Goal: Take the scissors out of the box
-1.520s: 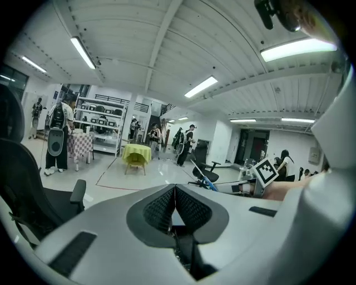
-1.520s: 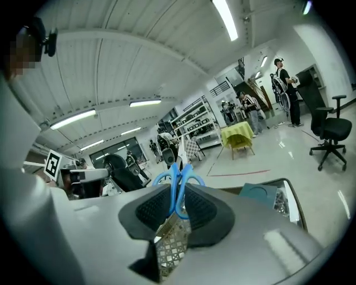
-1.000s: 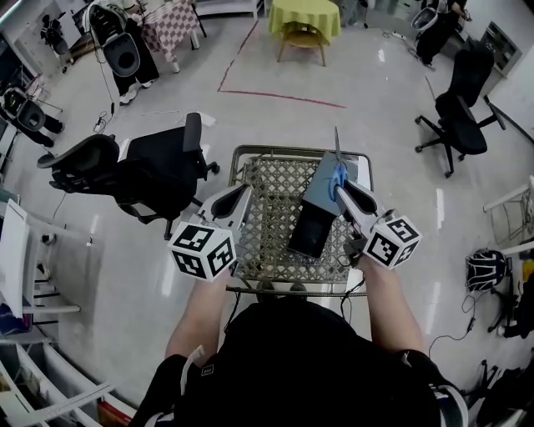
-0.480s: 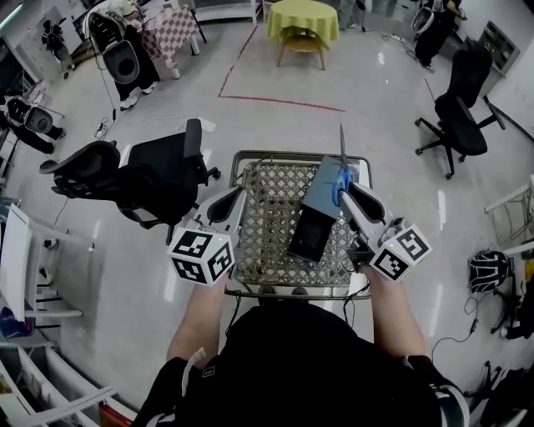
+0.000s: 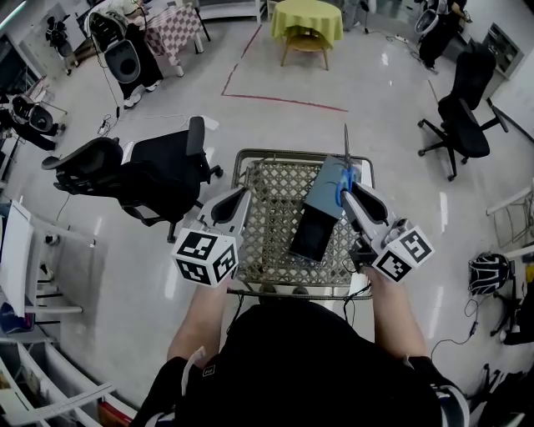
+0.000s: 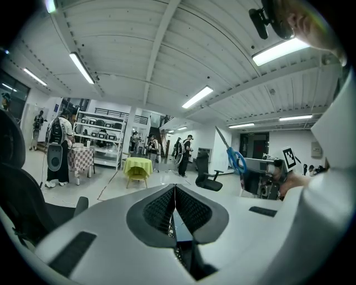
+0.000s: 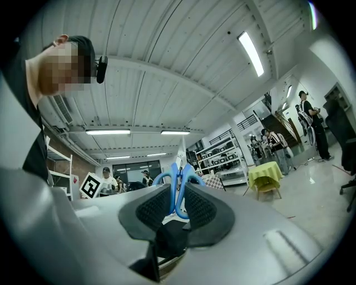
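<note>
Blue-handled scissors (image 5: pixel 344 171) stand with their blades pointing away from me, above the far right of a wire basket (image 5: pixel 250 155). My right gripper (image 5: pixel 345 192) is shut on their handles; in the right gripper view the blue loops (image 7: pixel 178 181) sit between the pads of that gripper (image 7: pixel 178 195). Under them in the basket lies a dark box (image 5: pixel 310 233) with a grey-blue flap (image 5: pixel 327 185) folded open. My left gripper (image 5: pixel 242 193) hovers over the basket's left side, shut with nothing in it (image 6: pixel 174 188). From the left gripper view the scissors (image 6: pixel 237 160) show at the right.
The basket sits on a cart right in front of me on a pale floor. A black office chair (image 5: pixel 158 171) stands close on the left, another (image 5: pixel 459 125) at the far right. A yellow-covered table (image 5: pixel 309 21) and red floor tape (image 5: pixel 284 98) lie farther off.
My right gripper has risen a little with the scissors in it. The left gripper has stayed where it was.
</note>
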Motion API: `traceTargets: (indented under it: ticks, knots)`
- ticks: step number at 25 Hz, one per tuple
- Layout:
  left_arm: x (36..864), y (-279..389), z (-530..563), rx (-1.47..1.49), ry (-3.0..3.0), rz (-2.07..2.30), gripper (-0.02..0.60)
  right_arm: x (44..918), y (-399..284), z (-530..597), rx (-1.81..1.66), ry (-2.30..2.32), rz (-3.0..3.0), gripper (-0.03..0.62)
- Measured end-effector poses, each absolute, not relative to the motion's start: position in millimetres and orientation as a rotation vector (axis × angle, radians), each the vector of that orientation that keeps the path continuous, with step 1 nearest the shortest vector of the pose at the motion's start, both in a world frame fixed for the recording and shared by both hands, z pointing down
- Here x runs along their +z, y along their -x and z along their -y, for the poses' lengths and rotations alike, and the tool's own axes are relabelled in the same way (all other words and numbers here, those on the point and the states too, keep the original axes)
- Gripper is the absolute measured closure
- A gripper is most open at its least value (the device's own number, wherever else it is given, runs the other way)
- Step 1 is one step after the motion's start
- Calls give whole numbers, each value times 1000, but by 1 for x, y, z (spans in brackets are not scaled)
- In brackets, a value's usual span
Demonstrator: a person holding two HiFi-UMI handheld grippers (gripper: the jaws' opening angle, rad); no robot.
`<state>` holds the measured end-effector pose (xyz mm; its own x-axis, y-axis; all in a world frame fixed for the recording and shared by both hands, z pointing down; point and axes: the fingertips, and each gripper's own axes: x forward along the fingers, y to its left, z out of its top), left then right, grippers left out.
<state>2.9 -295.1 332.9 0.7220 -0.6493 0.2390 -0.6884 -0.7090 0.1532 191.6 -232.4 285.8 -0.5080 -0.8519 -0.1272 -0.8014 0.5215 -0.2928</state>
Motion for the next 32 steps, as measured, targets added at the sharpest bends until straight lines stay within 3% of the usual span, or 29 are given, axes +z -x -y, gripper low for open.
traceTargets:
  ticks: [32]
  knots:
    - [337,2,299,249,-2691,1049,574,294,-187,240,-346,1395,-2493,503]
